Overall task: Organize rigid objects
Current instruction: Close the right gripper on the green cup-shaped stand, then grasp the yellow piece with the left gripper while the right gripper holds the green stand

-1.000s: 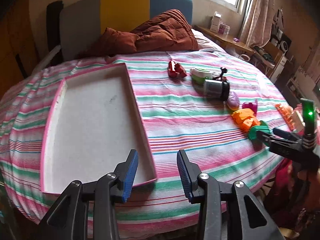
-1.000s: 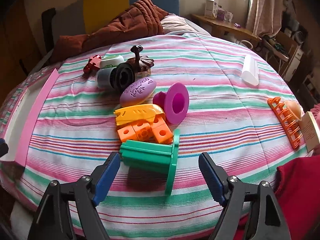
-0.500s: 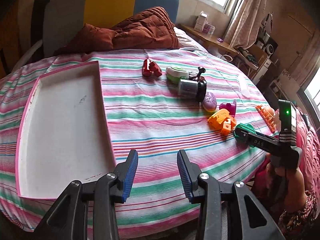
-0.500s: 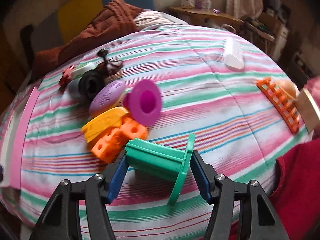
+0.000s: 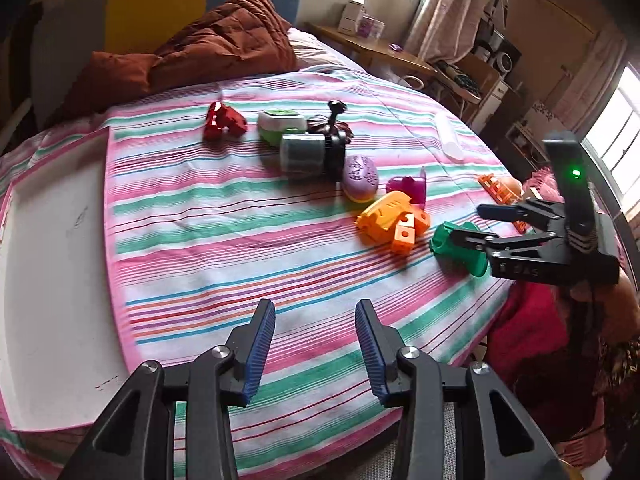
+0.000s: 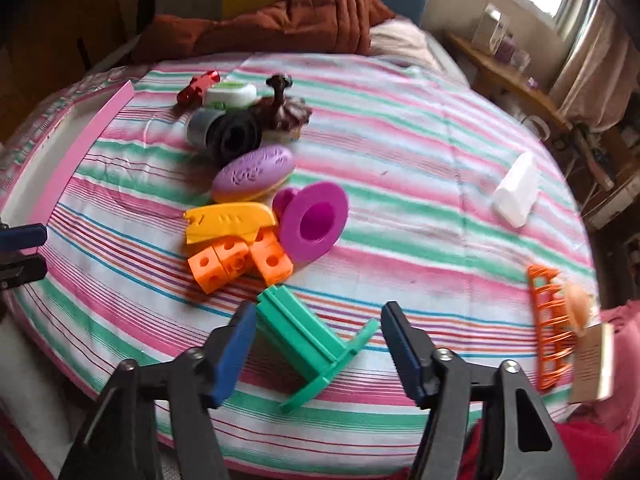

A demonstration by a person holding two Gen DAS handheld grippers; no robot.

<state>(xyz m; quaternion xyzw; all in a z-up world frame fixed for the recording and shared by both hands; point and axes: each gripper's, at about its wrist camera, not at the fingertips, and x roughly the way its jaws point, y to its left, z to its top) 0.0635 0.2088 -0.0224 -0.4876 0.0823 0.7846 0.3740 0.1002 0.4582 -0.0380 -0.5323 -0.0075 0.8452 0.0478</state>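
Observation:
A green plastic spool (image 6: 308,344) lies on the striped cloth between the open fingers of my right gripper (image 6: 318,348); the left finger touches it, the right finger stands apart from its flange. The left wrist view shows the same spool (image 5: 460,248) with the right gripper (image 5: 488,224) around it. My left gripper (image 5: 316,344) is open and empty above the cloth near the front edge. A pink-rimmed white tray (image 5: 48,264) lies to the left. Orange blocks (image 6: 236,260), a yellow-orange piece (image 6: 228,220), a magenta spool (image 6: 312,222) and a purple oval (image 6: 254,172) sit just beyond the green spool.
A grey-black cylinder (image 6: 224,132), a green-white box (image 6: 230,94), a red toy (image 6: 198,84) and a dark figurine (image 6: 280,100) lie further back. A white block (image 6: 516,190) and an orange rack (image 6: 548,320) lie right. A brown quilt (image 5: 208,52) is behind.
The right gripper was closed around the green spool half a second ago; now its jaws are wider and the spool is tilted differently. The left gripper has swung right, away from the tray.

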